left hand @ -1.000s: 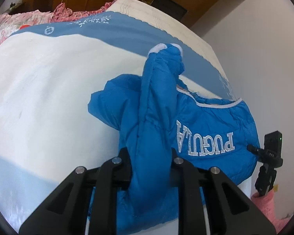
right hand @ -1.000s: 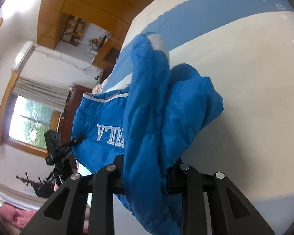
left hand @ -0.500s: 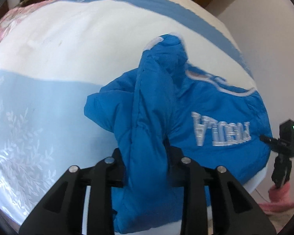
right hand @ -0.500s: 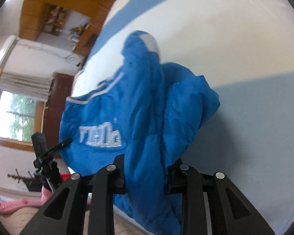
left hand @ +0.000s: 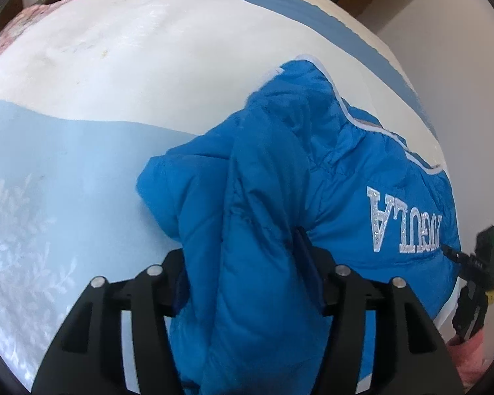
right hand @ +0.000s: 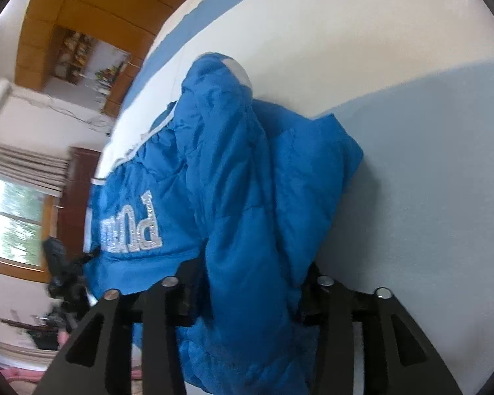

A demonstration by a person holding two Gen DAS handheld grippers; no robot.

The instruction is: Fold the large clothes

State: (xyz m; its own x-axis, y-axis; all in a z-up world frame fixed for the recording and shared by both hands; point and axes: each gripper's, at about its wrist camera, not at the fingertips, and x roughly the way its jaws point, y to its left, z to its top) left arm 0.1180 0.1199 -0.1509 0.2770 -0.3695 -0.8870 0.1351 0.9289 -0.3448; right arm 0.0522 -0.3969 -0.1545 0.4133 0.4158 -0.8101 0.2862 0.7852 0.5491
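- A bright blue padded jacket lies bunched on a bed, near the bed's edge on the right of the left wrist view
- The bed cover is white with pale blue bands; a faint leaf pattern shows in the pale band at the left of that view
- White embroidered lettering runs across the flat part of the jacket, upside down as the left camera sees it
- A sleeve of the jacket runs from its white-trimmed cuff down over the bunched body toward both cameras
- The left gripper has a thick fold of that blue fabric between its fingers; its jaws have just been opening, and the dark pad on the right side stands beside the cloth rather than biting into it, so the hold looks released
- The right gripper likewise has the blue fabric between its fingers, and its jaws have just been opening; the puffy cloth fills the gap and hides the pads, so I cannot tell whether it is fully let go
- Each gripper shows at the edge of the other's view
- In the right wrist view a window with a raised blind and wooden cabinets stand beyond the bed
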